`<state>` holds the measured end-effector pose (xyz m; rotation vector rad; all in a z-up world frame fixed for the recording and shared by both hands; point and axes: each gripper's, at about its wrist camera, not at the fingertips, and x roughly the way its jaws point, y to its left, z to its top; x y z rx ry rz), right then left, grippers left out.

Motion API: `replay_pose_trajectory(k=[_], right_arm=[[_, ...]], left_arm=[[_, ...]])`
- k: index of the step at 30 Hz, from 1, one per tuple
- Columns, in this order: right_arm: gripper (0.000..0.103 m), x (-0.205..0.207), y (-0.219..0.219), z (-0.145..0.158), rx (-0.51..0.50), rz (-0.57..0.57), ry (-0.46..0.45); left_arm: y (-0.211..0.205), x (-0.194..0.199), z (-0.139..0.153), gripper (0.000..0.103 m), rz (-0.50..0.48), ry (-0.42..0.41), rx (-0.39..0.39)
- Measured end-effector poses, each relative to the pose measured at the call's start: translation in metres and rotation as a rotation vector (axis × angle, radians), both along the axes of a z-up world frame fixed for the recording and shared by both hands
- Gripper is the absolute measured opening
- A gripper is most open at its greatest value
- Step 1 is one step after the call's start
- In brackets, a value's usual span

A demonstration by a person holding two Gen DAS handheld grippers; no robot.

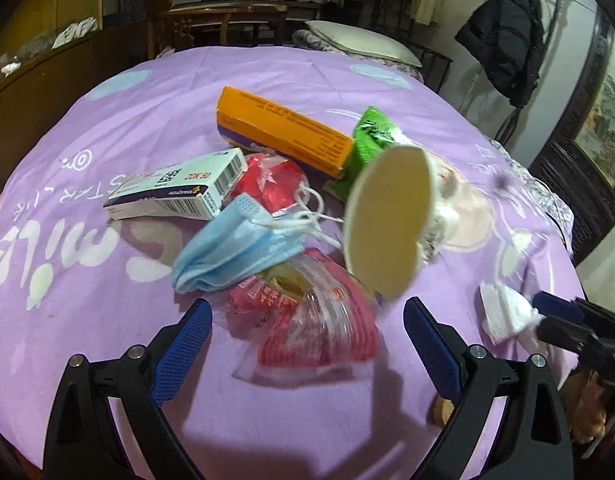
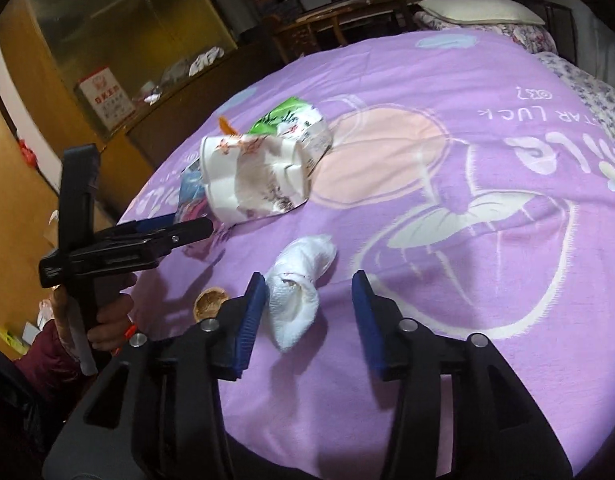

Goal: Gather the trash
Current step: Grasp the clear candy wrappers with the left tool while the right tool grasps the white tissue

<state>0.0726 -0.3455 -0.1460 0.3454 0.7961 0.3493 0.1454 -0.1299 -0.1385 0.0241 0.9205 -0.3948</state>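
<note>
**Loose pile, open tongs, soft bedding**

Purple bedspread [image 1: 107, 128] over a soft bed, cluttered bedroom behind. Left gripper [image 1: 307, 340] stands wide, holding nothing; a red-and-clear plastic wrapper [image 1: 319, 328] lies between its tips, a blue face mask [image 1: 235, 248] just ahead, then two medicine cartons, one white [image 1: 179, 188] and one orange [image 1: 283, 132]. Right gripper [image 2: 307, 308] is partly open, empty; the crumpled white tissue [image 2: 299, 292] lies between its pads, seemingly against the left one. A crushed paper cup [image 2: 255, 176] sits farther ahead, a nutshell-like scrap [image 2: 209, 304] just left of the tongs.

Risks, as judged:
- Slick wrapper may slide out or bunch as pads close.
- Pads could pinch bedspread with the tissue.
- Mask loops tangled in wrappers may drag neighbours.
- Small scrap easily missed.
</note>
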Motion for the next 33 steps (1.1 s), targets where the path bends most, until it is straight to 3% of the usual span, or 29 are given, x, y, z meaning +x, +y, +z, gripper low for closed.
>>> replay_pose_trajectory(k=[2,3,4,8,13,16,17,25,33], right_arm=[[0.054,0.003,0.003,-0.001,-0.001,0.001,-0.001],[0.055,0.003,0.004,-0.001,-0.001,0.004,0.0],[0.057,0.004,0.007,-0.003,-0.003,0.011,0.0],[0.059,0.006,0.019,-0.005,-0.01,0.033,-0.007],[0.055,0.011,0.034,-0.01,-0.087,0.029,0.008],[0.023,0.009,0.033,-0.008,-0.076,0.027,0.01],[0.021,0.008,0.03,-0.005,-0.058,0.026,0.004],[0.02,-0.011,0.029,0.041,-0.07,0.005,-0.113],[0.02,-0.027,0.059,0.089,-0.055,0.092,-0.217]], left_arm=[[0.002,0.004,-0.002,0.093,0.007,-0.004,-0.012],[0.002,0.005,-0.003,0.084,0.006,-0.009,-0.014],[0.002,0.005,-0.003,0.068,-0.004,-0.009,-0.016],[0.003,-0.002,-0.004,0.051,-0.031,-0.022,-0.022],[0.016,-0.023,0.012,0.05,-0.046,-0.061,-0.04],[0.023,-0.033,0.025,0.05,-0.036,-0.085,-0.043],[0.027,-0.037,0.031,0.05,-0.033,-0.098,-0.048],[0.056,-0.056,0.075,0.05,0.033,-0.205,-0.049],[0.107,-0.096,0.107,0.05,0.116,-0.279,-0.029]])
